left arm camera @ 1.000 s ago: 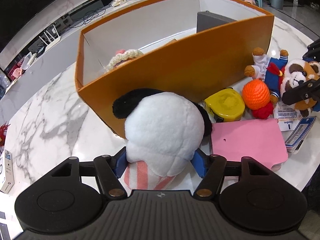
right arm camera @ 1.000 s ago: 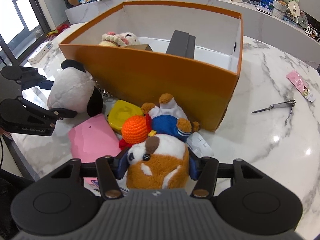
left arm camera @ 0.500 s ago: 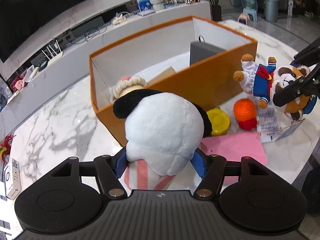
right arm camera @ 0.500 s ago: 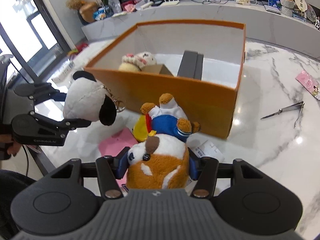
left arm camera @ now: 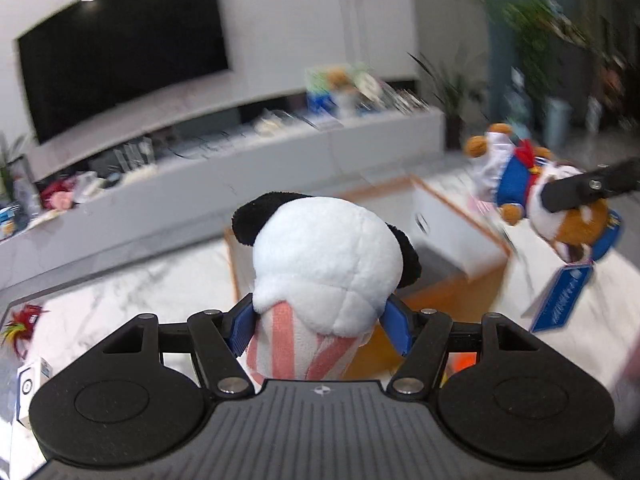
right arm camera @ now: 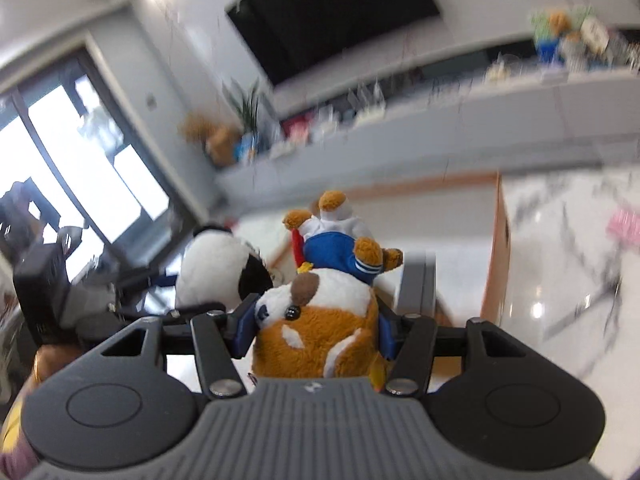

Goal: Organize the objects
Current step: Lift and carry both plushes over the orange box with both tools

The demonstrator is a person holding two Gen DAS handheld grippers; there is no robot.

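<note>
we are carrying two soft toys at once, both lifted clear of the marble worktop [left arm camera: 120, 280] and heading toward the orange box [left arm camera: 452, 296]. our left claw [left arm camera: 320, 326] is clamped on the striped body of a white plush with black ears [left arm camera: 326, 264], its blue fingers [left arm camera: 240, 326] pressing in from both sides. our right claw [right arm camera: 316, 330] is clamped on the head of a brown and white plush dog [right arm camera: 320, 320], whose blue and white outfit and brown paws are pointing away from us. we judge that the step in hand is the carry, with the drop into the box not yet done. the next move is calling for each claw to come over the open top of the box, lower past the rim, then spread so the toys fall inside without landing on the dark grey upright item [right arm camera: 416, 284] already standing in there. both views are blurred, so fine detail is hard to tell. the left view is showing the box's white inner wall and a blue tag [left arm camera: 560, 300] hanging under the dog, which the right view is not showing. the right view is showing the left claw's whole black frame beside the white plush, plus a small pink packet [right arm camera: 624, 224] lying well apart on the worktop.
</note>
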